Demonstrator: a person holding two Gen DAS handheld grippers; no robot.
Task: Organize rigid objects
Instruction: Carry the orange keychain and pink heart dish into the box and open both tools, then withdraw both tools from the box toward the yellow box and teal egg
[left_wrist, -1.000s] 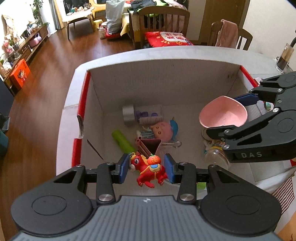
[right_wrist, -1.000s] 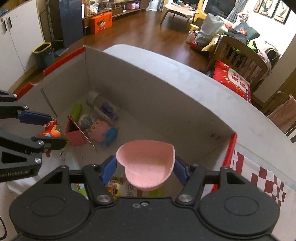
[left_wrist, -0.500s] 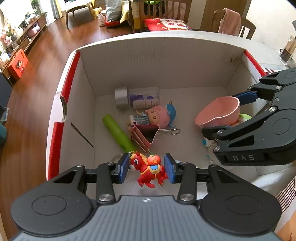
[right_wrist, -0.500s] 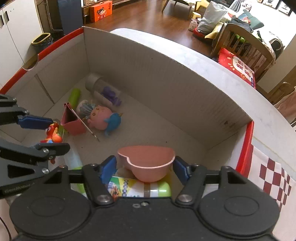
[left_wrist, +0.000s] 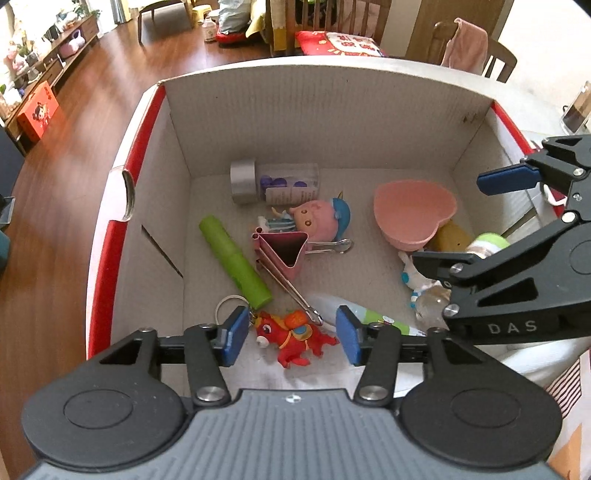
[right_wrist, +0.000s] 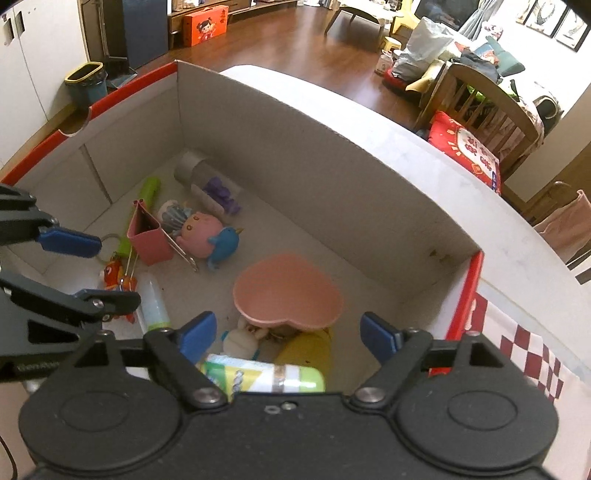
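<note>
Both grippers hang over a white cardboard box (left_wrist: 325, 122) with red rims. A red toy horse (left_wrist: 293, 338) lies on the box floor between the pads of my left gripper (left_wrist: 291, 334), whose jaws are opening and stand clear of it. In the right wrist view the horse (right_wrist: 114, 275) shows beside the left fingers. The pink heart-shaped bowl (right_wrist: 288, 295) rests on other toys in the box, just beyond my right gripper (right_wrist: 288, 334); its jaws are opening and touch nothing. From the left wrist view the bowl (left_wrist: 413, 212) sits at the right.
The box also holds a green tube (left_wrist: 234, 260), a pink binder clip (left_wrist: 282, 251), a pink doll with blue hair (left_wrist: 317, 219), a clear jar with a silver lid (left_wrist: 273, 182), a green-and-white bottle (right_wrist: 258, 376) and a yellow toy (right_wrist: 306, 350). Wooden chairs stand behind.
Both grippers sank toward the box and their jaws spread. The red horse left the left pads and lies on the floor. The pink bowl dropped from the right pads onto the toys.
</note>
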